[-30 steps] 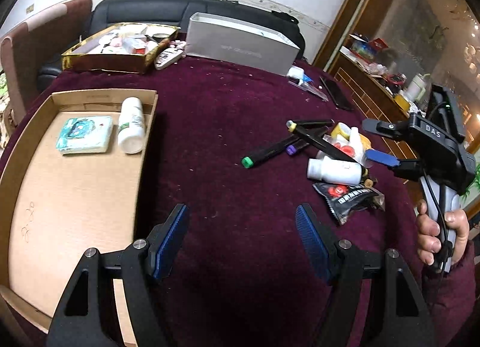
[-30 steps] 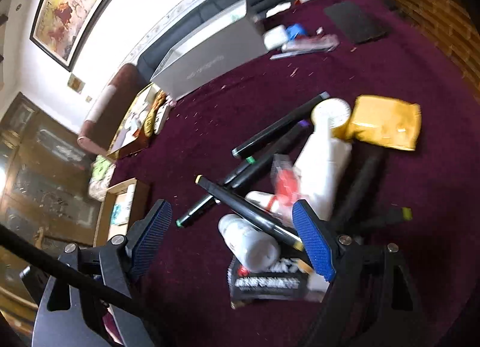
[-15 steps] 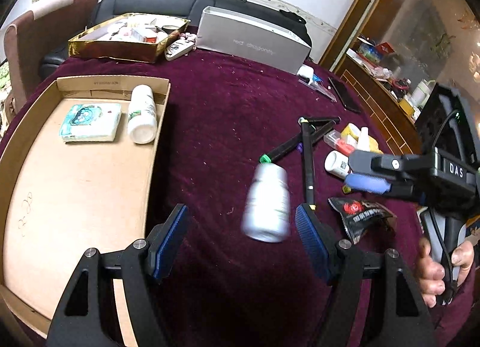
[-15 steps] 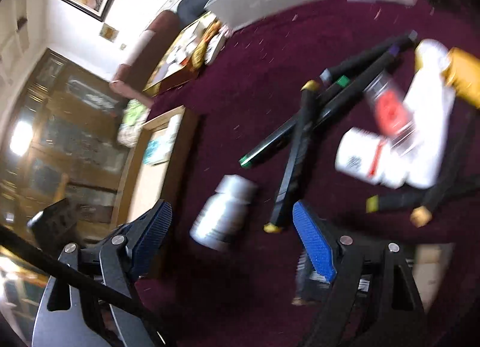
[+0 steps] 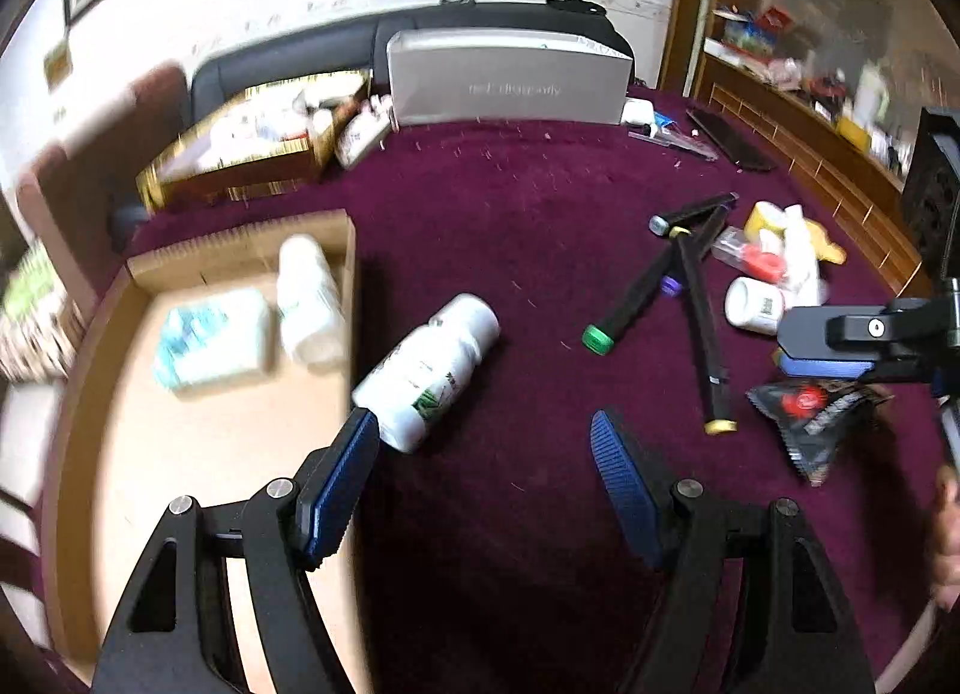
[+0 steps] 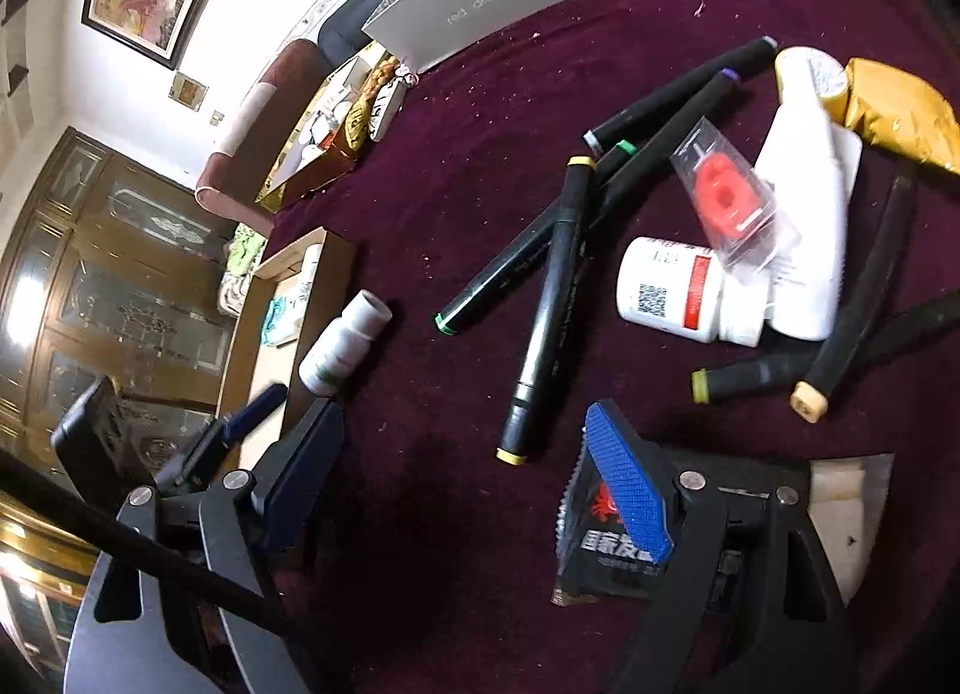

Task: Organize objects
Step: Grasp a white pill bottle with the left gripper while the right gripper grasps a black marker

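1. A white bottle with green print (image 5: 429,370) now lies on its side on the maroon tablecloth (image 5: 528,202), just beside the right wall of the cardboard tray (image 5: 198,454). A second ago it lay in the heap of clutter to the right, and half a second ago it showed as a blur in mid-roll near the left gripper.
2. The yellow-capped marker (image 5: 702,334) has swung too. Earlier it lay across the heap; now it runs nearly straight toward the camera, beside the green-capped marker (image 5: 630,298).
3. In the left wrist view, the bottle's long axis runs diagonally, its cap toward the upper right and its base toward the lower left, by the left finger's tip.
4. The left gripper (image 5: 483,478) hangs with jaws well apart and nothing between them. Whether its left pad touches the bottle's base I cannot tell.
5. The right gripper (image 6: 462,478) is also spread wide and empty, over bare cloth in front of the markers. A black sachet (image 6: 606,544) lies under its right finger.
6. Inside the tray sit a teal-printed packet (image 5: 210,337) and a second white bottle (image 5: 309,301), both blurred.
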Motion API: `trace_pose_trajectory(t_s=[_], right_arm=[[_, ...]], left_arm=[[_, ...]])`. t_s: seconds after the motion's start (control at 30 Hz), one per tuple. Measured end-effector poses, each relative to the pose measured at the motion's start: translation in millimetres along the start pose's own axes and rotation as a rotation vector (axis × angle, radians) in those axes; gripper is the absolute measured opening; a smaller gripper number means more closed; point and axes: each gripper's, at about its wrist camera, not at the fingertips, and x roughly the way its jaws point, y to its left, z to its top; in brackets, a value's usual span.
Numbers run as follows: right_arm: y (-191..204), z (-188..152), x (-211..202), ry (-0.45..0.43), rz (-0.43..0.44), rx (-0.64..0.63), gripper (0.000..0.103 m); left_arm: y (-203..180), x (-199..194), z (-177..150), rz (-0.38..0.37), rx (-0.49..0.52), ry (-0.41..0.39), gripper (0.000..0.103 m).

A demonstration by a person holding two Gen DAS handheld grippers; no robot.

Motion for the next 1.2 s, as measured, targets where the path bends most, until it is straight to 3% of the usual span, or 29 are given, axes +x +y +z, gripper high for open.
trace_pose_trajectory(t_s=[0.07, 0.2, 0.37, 0.4, 0.47, 0.67, 0.77, 0.87, 1.0, 1.03, 1.07, 1.2], right_arm=[[2, 2, 3, -0.004, 0.004, -0.005, 0.084], [2, 3, 9, -0.002, 0.028, 0.009, 0.084], [-1, 3, 10, -0.002, 0.044, 0.020, 0.084], [-1, 3, 10, -0.003, 0.052, 0.022, 0.084], [-2, 4, 10, -0.001, 0.061, 0.025, 0.084], [-3, 8, 14, -0.001, 0.030, 0.030, 0.084], [2, 8, 19, -0.010, -0.030, 0.009, 0.084], [5, 10, 25, -0.017, -0.120, -0.003, 0.084], [9, 11, 33, -0.022, -0.240, -0.022, 0.084], [10, 11, 34, -0.023, -0.255, -0.025, 0.084], [11, 12, 36, -0.024, -0.273, -0.030, 0.083], [18, 13, 42, -0.042, -0.345, -0.063, 0.075]], left_arm=[[3, 7, 9, 0.060, 0.064, 0.015, 0.068], [4, 25, 24, 0.046, 0.153, 0.023, 0.068], [-3, 56, 32, -0.076, 0.175, 0.147, 0.066], [-3, 56, 31, -0.095, 0.167, 0.165, 0.063], [-5, 59, 28, -0.179, 0.144, 0.209, 0.043], [-6, 65, 28, -0.101, 0.107, 0.195, 0.042], [-16, 74, 25, -0.078, 0.111, 0.206, 0.043], [-22, 73, 22, -0.040, 0.089, 0.143, 0.044], [-21, 71, 17, -0.002, 0.050, 0.123, 0.049], [-20, 70, 17, -0.014, 0.046, 0.137, 0.043], [-19, 68, 17, -0.043, 0.037, 0.145, 0.029], [-7, 57, 11, -0.101, -0.011, 0.131, 0.029]])
